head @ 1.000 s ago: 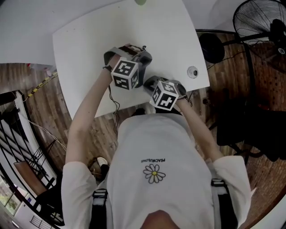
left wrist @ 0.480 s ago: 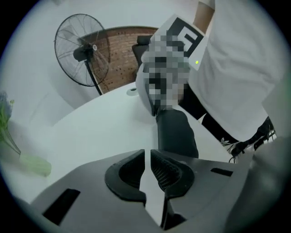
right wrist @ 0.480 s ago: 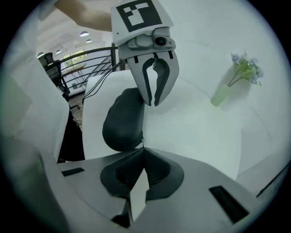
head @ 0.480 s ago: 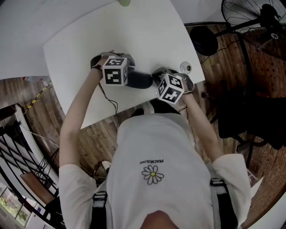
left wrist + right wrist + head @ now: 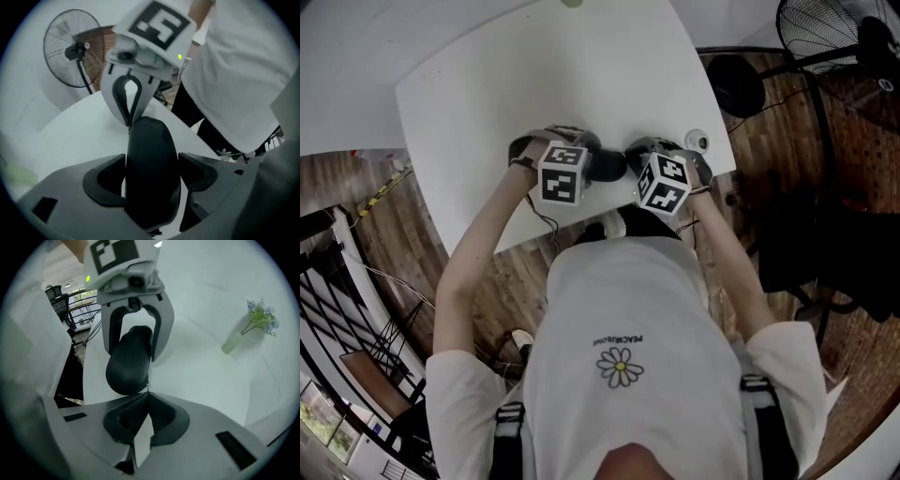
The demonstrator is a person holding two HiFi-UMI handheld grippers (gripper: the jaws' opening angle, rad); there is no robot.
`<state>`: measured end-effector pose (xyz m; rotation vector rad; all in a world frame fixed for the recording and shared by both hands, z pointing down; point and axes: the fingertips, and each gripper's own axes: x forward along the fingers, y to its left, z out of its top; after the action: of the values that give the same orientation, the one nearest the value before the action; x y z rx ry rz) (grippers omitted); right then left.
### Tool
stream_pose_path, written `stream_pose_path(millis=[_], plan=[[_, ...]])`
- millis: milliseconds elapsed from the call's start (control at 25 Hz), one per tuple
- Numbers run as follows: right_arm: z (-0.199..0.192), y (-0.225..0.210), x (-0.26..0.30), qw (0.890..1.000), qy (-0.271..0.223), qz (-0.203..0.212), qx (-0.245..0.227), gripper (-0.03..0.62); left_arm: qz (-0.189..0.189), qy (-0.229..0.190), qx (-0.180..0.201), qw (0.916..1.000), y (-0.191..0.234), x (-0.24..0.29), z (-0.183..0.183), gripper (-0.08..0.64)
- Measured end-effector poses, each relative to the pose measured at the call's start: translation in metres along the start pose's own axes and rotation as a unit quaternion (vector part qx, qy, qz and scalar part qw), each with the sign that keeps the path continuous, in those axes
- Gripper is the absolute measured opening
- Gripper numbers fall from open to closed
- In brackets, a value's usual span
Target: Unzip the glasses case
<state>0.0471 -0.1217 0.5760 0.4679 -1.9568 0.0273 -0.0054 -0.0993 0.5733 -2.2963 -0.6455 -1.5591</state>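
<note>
A black glasses case lies near the front edge of the white table, between my two grippers. My left gripper has come down over the case's left end. Its jaws have just been opening and now stand wide on either side of the case without a clear squeeze. My right gripper is shut at the case's other end, where a small metal zipper pull shows at its tips. From the left gripper view, the right gripper pinches right at that end.
A small green vase of flowers lies farther back on the table. A small round object sits near the table's right corner. A standing fan and dark furniture are on the wooden floor to the right. The table's front edge is close to my body.
My left gripper has shifted right and down onto the case's left end. The right gripper moved right early on, then held still at the case's other end.
</note>
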Motion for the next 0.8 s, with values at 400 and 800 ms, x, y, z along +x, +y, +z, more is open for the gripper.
stream_pose_path(millis=[400,800], plan=[[-0.007,0.005,-0.011,1.000,0.012,0.013,-0.024,0.006,0.046,0.023,-0.042,0.9978,0.006,0.007,-0.005,0.347],[0.018,0.051,-0.015,0.996,-0.048,0.067,0.038,0.006,0.065,0.001,-0.171,0.9831,0.021,0.006,-0.005,0.347]])
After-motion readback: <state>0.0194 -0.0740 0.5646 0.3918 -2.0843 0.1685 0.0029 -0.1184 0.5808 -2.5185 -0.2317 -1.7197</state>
